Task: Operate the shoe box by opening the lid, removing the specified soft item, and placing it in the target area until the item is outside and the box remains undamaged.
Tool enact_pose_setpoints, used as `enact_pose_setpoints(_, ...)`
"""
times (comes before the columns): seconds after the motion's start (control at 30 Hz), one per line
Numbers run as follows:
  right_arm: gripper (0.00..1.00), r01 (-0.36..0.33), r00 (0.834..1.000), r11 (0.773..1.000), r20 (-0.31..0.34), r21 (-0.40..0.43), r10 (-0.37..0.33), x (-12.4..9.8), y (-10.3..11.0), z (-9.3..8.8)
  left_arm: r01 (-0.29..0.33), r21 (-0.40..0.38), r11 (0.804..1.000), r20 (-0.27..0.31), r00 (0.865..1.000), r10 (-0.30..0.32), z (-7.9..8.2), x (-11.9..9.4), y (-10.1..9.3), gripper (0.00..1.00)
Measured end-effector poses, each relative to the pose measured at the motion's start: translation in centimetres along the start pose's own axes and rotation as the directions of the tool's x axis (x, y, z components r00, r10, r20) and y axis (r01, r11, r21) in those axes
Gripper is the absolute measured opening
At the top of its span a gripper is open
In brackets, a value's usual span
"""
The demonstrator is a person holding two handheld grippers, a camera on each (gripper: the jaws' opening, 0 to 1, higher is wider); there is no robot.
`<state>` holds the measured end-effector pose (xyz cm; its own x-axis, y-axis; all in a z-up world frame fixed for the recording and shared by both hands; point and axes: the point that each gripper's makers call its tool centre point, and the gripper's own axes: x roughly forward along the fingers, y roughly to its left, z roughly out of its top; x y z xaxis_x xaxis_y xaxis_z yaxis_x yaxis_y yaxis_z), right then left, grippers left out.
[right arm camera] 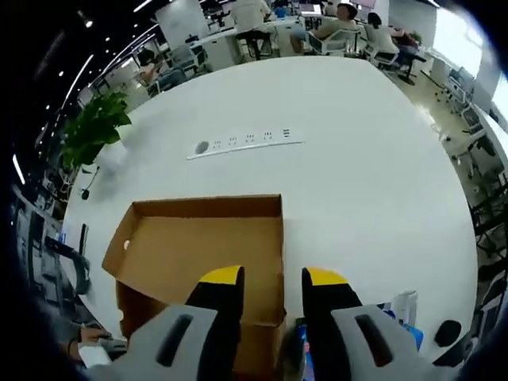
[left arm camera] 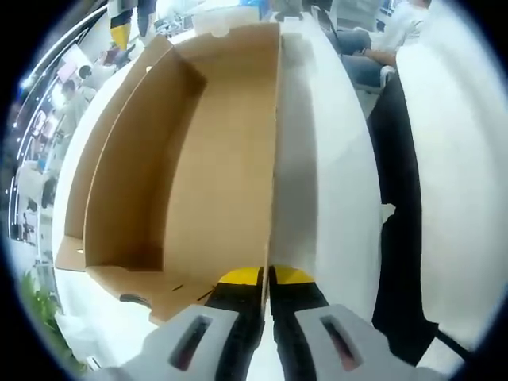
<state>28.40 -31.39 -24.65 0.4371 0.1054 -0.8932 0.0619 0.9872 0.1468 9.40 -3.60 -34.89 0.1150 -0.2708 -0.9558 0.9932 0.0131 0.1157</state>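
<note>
- Brown cardboard: we see the shoe box lying open on the white desk; in the left gripper view its interior appears bare.
- Left gripper: jaws together, pinching the thin cardboard edge of the box wall that runs straight up the middle of the left gripper view. Yellow tips sit either side of that edge.
- Right gripper: jaws apart, nothing between them. We see them hanging above the near edge of the box in the right gripper view.
- In the right gripper view the box sits on the desk nearer to us than a recessed strip of power sockets.
- Something blue lies on the desk just right of the right jaws; we cannot tell what it is, as it is mostly hidden. The soft item could be this, but we cannot confirm.
- Green potted plant stands at the desk's far left edge.
- People sit at office desks in the background beyond the desk.
</note>
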Motion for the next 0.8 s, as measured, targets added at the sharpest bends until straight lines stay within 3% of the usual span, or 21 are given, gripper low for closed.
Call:
enact_pose_setpoints(0.3,0.28,0.033,0.999,0.996,0.0,-0.082,-0.033,1.1,-0.4,0.6,0.0,0.0,1.0,-0.002,1.0,0.0,0.0,0.0,0.0,0.03)
enact_pose_setpoints(0.57,0.26,0.045,0.999,0.998,-0.016,-0.05,-0.046,2.2,0.0,-0.3,0.004,0.003,1.0,0.0,1.0,-0.004,0.0,0.0,0.1,0.03)
enact_pose_setpoints(0.7,0.23,0.041,0.999,0.999,-0.026,-0.012,-0.041,3.0,-0.4,0.2,0.005,0.004,1.0,0.0,1.0,-0.005,0.0,0.0,0.0,0.03)
enact_pose_setpoints(0.8,0.24,0.07,0.997,0.996,-0.024,-0.049,-0.071,3.5,-0.5,0.3,0.002,0.003,1.0,-0.001,1.0,-0.002,0.0,0.0,0.0,0.03)
